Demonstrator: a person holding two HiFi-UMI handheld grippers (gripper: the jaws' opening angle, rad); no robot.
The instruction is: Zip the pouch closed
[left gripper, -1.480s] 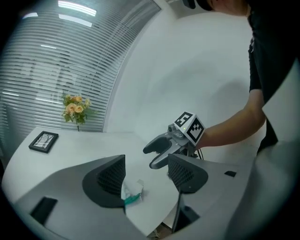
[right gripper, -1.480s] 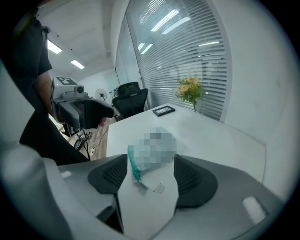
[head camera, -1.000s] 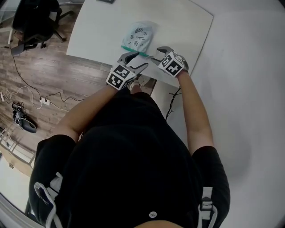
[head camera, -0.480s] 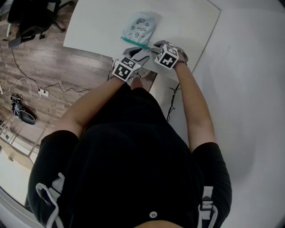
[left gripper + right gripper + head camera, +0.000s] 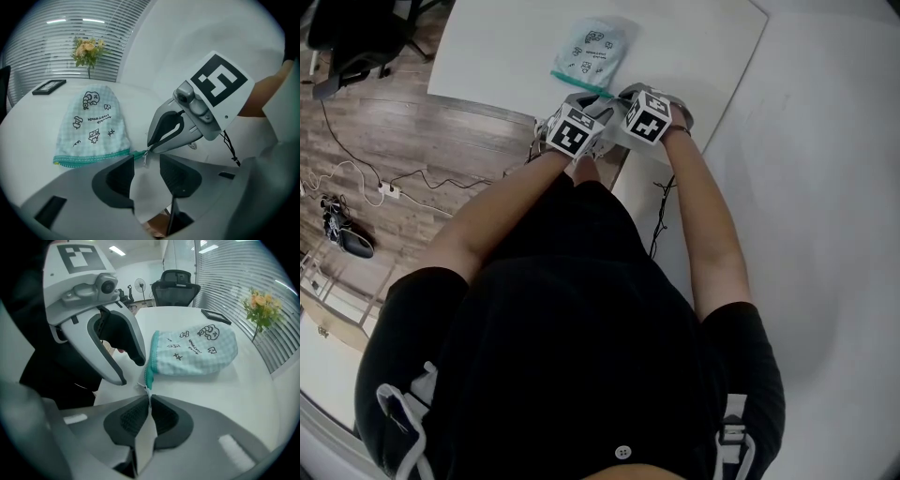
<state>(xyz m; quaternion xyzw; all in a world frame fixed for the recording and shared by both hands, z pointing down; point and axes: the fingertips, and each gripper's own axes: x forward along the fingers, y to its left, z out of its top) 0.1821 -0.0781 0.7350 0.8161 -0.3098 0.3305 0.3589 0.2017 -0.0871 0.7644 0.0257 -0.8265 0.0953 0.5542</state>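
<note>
A pale blue checked pouch (image 5: 592, 52) (image 5: 91, 123) with cartoon prints lies flat on the white table (image 5: 506, 47). Its teal zipper edge (image 5: 91, 158) (image 5: 151, 359) faces me. My right gripper (image 5: 149, 399) (image 5: 149, 149) has just been closing and is now shut on the zipper's end at the pouch's near corner. My left gripper (image 5: 145, 165) (image 5: 131, 370) sits close beside it. Its jaws have been closing but still stand apart, with the small metal pull (image 5: 145, 159) hanging between them untouched. In the head view both marker cubes hide the fingertips.
A vase of flowers (image 5: 88, 49) and a dark flat frame (image 5: 49, 86) stand at the far side of the table. The table's near edge (image 5: 487, 105) lies right under the grippers. An office chair (image 5: 356, 37) and cables (image 5: 366, 187) are on the wooden floor to the left.
Both grippers have come down and closer together at the pouch's near edge. The right jaws have shut and the left jaws have narrowed.
</note>
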